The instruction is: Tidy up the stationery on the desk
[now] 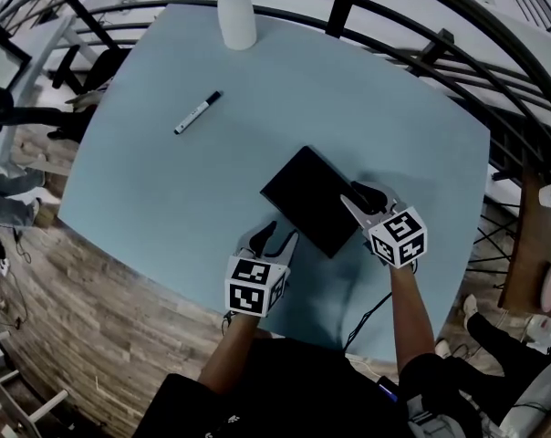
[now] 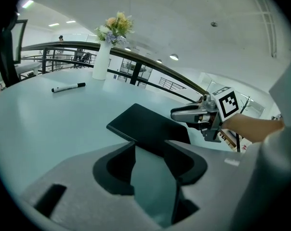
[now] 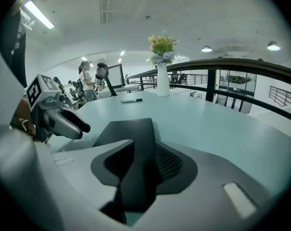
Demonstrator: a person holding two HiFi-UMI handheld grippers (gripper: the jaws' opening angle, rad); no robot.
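A wood-plank floor (image 1: 93, 318) shows at the left in the head view, with dark chairs (image 1: 84, 71) pushed up to the far left edge of a pale blue-green table (image 1: 148, 199). A black railing (image 1: 458, 89) curves round the table's far and right sides. In the right gripper view a person (image 3: 87, 81) stands far off beside a monitor.

A marker pen (image 1: 197, 113) lies on the left half of the table. Its long axis slants from near-left to far-right, and its black cap points toward the white vase (image 1: 236, 16) at the far edge. The left gripper (image 1: 282, 232) hangs over the near edge with its jaws wide apart. Only bare table shows between them, and they point at the near corner of the black notebook (image 1: 307, 199).

The notebook lies flat near the middle of the table, slightly to the right. It is set askew, with its long axis running from far-left to near-right. The right gripper (image 1: 351, 192) is over the notebook's right corner. Its jaws stand apart with the dark cover showing in the gap, and the pads do not press on it.

That right corner is hidden under the gripper in the head view. The flowers are cut off by that view's top edge. The print on the marker is too small to read, and I cannot tell whether the right gripper touches the notebook.
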